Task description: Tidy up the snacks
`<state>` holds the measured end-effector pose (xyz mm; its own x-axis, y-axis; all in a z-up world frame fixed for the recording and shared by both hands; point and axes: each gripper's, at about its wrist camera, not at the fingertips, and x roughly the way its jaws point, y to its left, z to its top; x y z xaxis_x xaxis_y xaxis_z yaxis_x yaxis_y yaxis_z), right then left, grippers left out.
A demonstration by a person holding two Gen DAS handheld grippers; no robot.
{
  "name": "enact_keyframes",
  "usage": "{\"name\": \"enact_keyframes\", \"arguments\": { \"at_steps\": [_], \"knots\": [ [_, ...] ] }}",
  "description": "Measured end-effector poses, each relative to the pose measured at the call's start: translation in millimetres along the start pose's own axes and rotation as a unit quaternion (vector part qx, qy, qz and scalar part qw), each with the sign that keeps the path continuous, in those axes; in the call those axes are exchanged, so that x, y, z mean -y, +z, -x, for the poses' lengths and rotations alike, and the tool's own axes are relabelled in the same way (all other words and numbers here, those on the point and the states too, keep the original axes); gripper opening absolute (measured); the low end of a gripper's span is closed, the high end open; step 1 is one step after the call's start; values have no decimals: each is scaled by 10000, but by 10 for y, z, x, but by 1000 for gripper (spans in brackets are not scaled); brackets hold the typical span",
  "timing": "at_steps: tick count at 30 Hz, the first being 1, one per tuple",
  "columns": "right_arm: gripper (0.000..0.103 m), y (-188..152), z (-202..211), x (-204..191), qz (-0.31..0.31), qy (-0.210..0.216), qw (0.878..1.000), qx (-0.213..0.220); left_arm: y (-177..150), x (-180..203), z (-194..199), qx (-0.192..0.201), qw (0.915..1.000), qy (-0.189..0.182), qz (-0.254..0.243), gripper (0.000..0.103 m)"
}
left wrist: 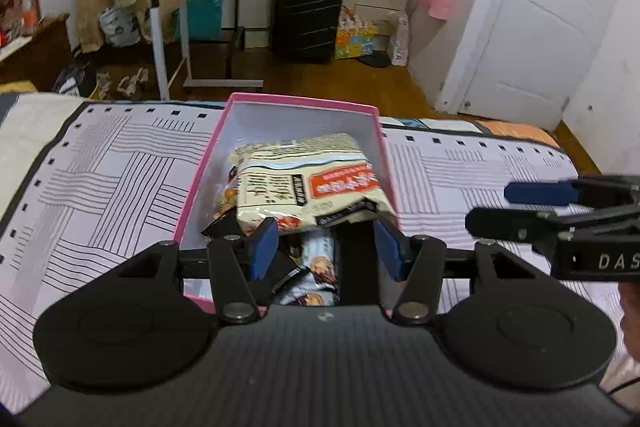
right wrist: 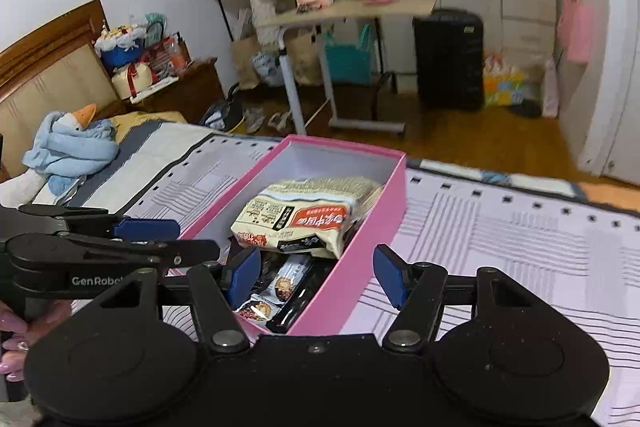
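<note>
- A cream snack bag [left wrist: 304, 179] lies on top inside the pink box [left wrist: 200, 179], which sits on the striped bedspread [left wrist: 100, 167]; at least two smaller packets [left wrist: 316, 267] show beneath it.
- The left gripper [left wrist: 326, 247] hangs partly open and empty over the box's near end.
- The right gripper [right wrist: 316, 275] is moderately wide, holding nothing, straddling the box's near right wall.
- With no loose snacks in view, the sound move looks to be lifting both grippers clear without snagging the bag or tipping the box.
- Counted: one box, one large bag, two grippers.
</note>
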<state>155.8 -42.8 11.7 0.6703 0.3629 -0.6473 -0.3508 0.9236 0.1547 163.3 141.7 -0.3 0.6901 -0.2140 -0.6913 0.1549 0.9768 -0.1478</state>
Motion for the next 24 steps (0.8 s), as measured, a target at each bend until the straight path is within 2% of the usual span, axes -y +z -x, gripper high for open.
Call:
{"name": "enact_keyframes", "arguments": {
  "at_steps": [10, 18, 24],
  "knots": [
    [68, -184, 540, -25, 178, -384, 9989, 194, -94, 407, 534, 225, 9984, -164, -483, 53],
    [68, -426, 879, -18, 55, -737, 9963, 435, -210, 602, 787, 347, 9971, -280, -616, 55],
    [70, -627, 1059, -17, -63, -1100, 9920, 620, -367, 722, 897, 411, 9968, -184, -659, 58]
  ]
}}
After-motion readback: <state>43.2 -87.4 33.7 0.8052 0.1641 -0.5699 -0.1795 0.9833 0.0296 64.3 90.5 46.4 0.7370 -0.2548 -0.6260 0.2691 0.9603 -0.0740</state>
